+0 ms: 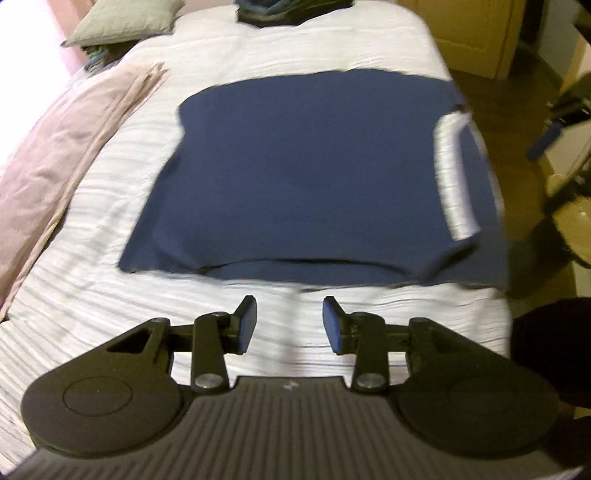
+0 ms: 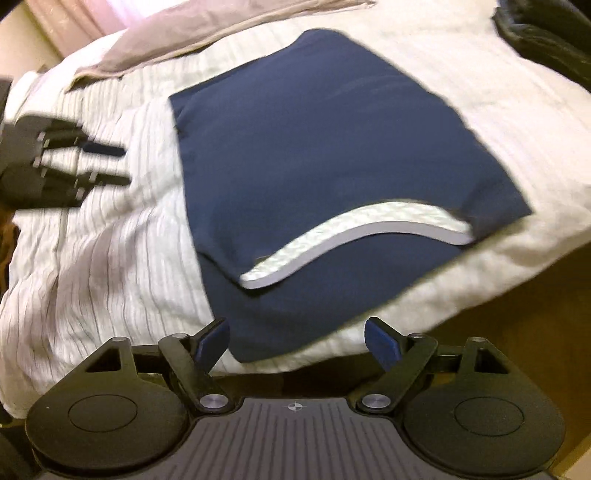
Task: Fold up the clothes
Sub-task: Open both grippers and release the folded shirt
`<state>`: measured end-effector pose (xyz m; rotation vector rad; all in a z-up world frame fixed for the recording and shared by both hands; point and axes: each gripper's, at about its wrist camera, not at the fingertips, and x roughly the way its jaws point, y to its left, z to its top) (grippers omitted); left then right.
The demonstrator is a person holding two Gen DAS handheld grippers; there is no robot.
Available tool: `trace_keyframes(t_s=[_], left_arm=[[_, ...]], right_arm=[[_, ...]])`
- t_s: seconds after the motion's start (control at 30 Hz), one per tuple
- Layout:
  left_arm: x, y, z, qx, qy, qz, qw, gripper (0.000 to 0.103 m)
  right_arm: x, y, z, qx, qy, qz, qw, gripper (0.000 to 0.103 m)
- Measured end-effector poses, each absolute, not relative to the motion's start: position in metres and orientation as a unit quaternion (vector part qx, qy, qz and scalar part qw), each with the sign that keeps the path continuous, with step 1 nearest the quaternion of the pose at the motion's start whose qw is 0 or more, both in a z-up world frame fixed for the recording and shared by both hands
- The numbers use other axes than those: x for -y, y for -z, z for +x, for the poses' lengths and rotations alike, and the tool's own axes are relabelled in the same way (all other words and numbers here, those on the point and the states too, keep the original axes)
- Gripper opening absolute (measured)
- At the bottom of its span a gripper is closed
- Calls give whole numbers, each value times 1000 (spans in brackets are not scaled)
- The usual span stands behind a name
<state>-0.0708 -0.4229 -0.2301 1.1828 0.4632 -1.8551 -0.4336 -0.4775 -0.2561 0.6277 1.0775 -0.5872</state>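
Observation:
A navy blue garment [image 1: 303,177] lies spread and partly folded on the white striped bedspread [image 1: 92,295]. A white curved band [image 1: 452,177] runs along its right side. In the right wrist view the garment [image 2: 314,147] fills the middle and the band [image 2: 354,240] curves across its near part. My left gripper [image 1: 290,323] is open and empty above the bedspread, just short of the garment's near edge; it also shows at the left of the right wrist view [image 2: 122,166]. My right gripper [image 2: 295,345] is open and empty over the garment's near corner at the bed's edge.
A pinkish-beige pillow [image 1: 62,158] lies along the left of the bed. A grey-green cushion [image 1: 122,22] and a dark pile of clothes [image 1: 288,11] lie at the far end. A wooden floor [image 1: 524,110] and furniture are to the right of the bed.

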Motion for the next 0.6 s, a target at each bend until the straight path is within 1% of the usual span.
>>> trace_keyframes(t_s=[0.13,0.27,0.47,0.6], left_arm=[[401,224,-110,-175,757,478,409,36],[385,217,-141,-178,759,477,407,37],[371,193,-179,-195,737,472,444,40],[362,174,-201,-207,717,460,481,41]], right_arm=[[484,242,-446,-491,281,287,773,83],[497,228,-461,-491,276,271,781,83],[522,212,-481,-516,254,220,788,83],[539,196,-495,-513,234,204,800,83]])
